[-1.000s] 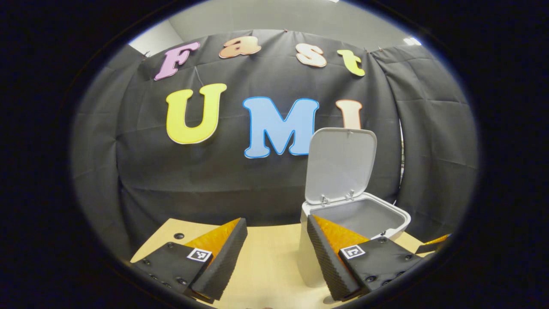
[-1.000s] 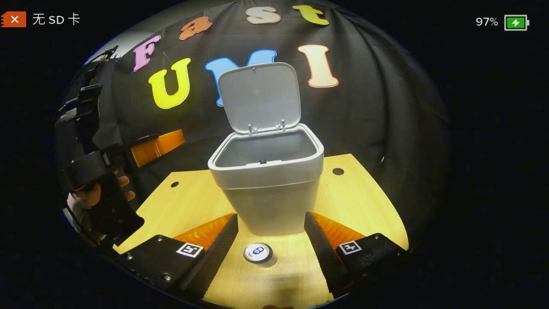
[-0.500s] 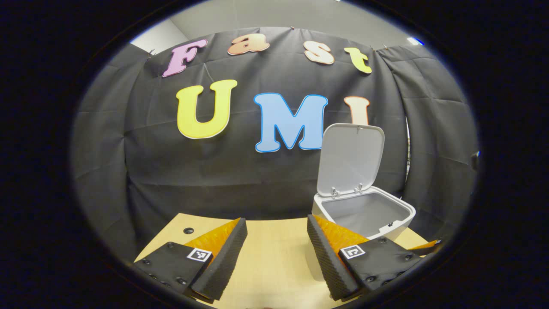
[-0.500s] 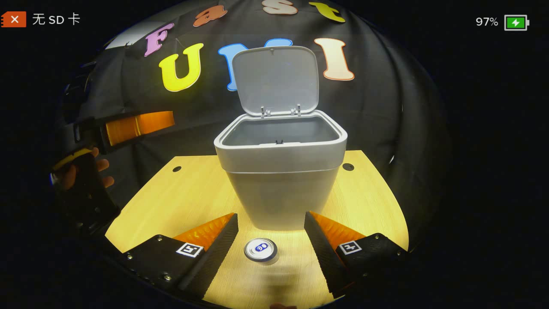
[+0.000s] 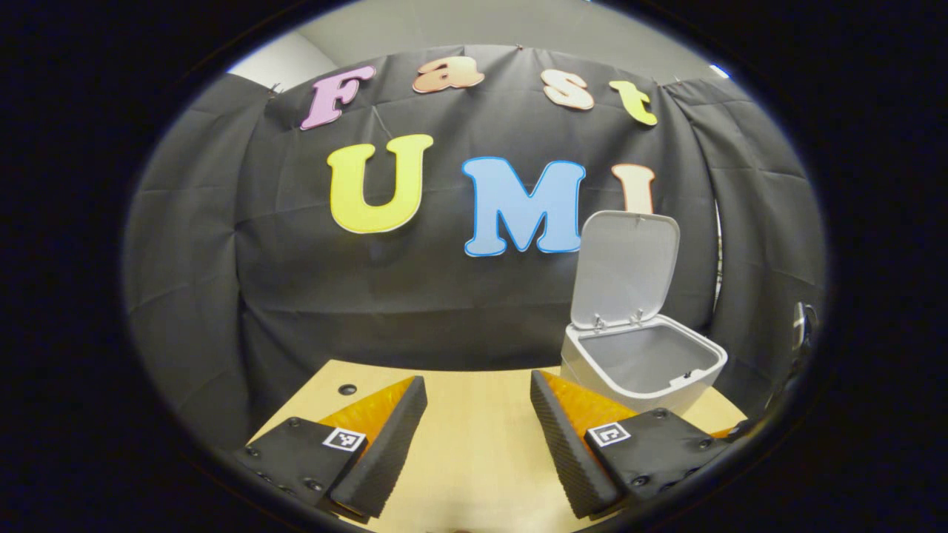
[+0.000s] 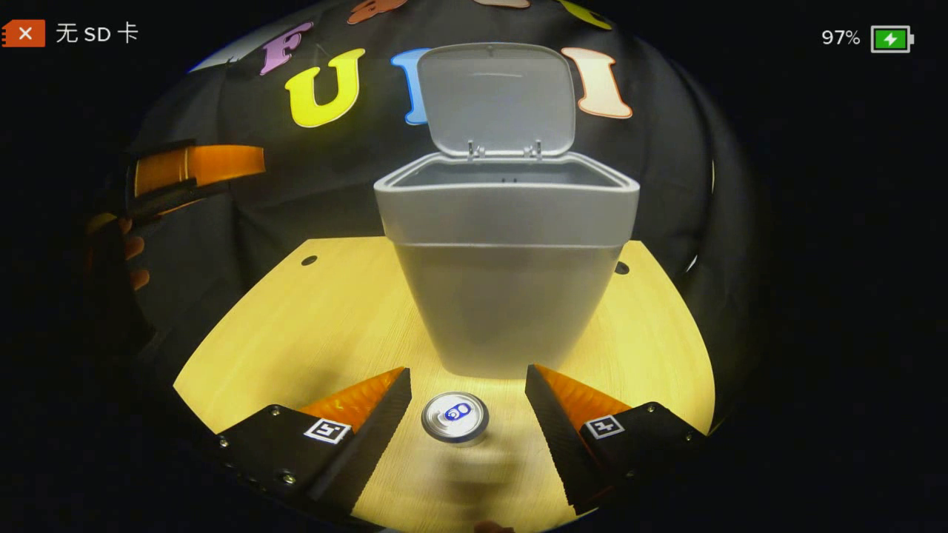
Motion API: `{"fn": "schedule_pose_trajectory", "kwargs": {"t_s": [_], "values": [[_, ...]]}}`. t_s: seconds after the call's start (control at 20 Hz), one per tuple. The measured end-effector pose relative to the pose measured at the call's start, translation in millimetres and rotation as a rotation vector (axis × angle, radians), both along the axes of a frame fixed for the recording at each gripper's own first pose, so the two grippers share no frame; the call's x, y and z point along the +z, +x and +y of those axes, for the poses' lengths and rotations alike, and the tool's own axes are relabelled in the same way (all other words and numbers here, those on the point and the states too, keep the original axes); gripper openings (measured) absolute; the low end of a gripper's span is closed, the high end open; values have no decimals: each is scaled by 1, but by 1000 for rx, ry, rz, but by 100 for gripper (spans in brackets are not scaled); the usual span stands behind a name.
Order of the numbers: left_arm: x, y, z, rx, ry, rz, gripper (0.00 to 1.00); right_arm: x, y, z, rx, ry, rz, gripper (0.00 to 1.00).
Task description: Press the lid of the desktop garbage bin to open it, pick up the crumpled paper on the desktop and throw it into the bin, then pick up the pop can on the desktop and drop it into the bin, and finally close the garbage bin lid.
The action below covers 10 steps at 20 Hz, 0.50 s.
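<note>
Straddling the pop can (image 6: 455, 417), the right gripper (image 6: 468, 426) has its 2 fingers spread wide, 1 on each side of the can and neither touching it; the can stands upright on the desktop (image 6: 311, 326) with its long axis vertical, its top and pull tab facing up toward the camera, just in front of the base of the garbage bin (image 6: 507, 296); the desktop is pale wood grain, brightly lit, with a small dark round hole (image 6: 309, 260) near its far left corner and another (image 6: 621, 268) at the far right beside the bin; the bin stands upright right behind the can, its walls narrowing toward the base, its lid (image 6: 498, 96) swung up on 2 rear hinges and standing nearly vertical, so the mouth is open; whether anything lies inside cannot be told; behind the table hangs the black cloth wall (image 6: 333, 178) of the booth; at the left edge of the right gripper view a hand (image 6: 132, 255) holds the left gripper (image 6: 196, 163) raised above the table; in the left gripper view, the left gripper (image 5: 478, 433) has its 2 fingers spread apart with nothing between them, over bare desktop (image 5: 474, 444); the bin (image 5: 643, 363) sits farther off to the right with its lid (image 5: 628, 270) up; beyond it the cloth wall (image 5: 296, 296) curves round, with a strip of grey ceiling (image 5: 459, 29) above.
</note>
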<state>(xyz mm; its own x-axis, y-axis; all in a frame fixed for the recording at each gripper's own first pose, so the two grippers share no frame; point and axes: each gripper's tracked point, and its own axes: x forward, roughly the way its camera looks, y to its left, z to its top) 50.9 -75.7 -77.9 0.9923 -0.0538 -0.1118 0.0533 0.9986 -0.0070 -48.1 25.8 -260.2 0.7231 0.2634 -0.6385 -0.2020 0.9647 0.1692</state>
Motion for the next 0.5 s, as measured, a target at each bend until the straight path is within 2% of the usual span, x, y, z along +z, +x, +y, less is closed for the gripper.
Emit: {"fn": "schedule_pose_trajectory", "kwargs": {"t_s": [0.25,0.4,0.5], "values": [[-2,-7,10,23,-2,6,96,-19,-4,12,38,-13,30,99],[-3,-13,19,39,0,7,91,-28,-7,16,54,-20,49,99],[-3,-16,24,50,2,8,96,-34,-8,18,64,-25,61,99]]}}
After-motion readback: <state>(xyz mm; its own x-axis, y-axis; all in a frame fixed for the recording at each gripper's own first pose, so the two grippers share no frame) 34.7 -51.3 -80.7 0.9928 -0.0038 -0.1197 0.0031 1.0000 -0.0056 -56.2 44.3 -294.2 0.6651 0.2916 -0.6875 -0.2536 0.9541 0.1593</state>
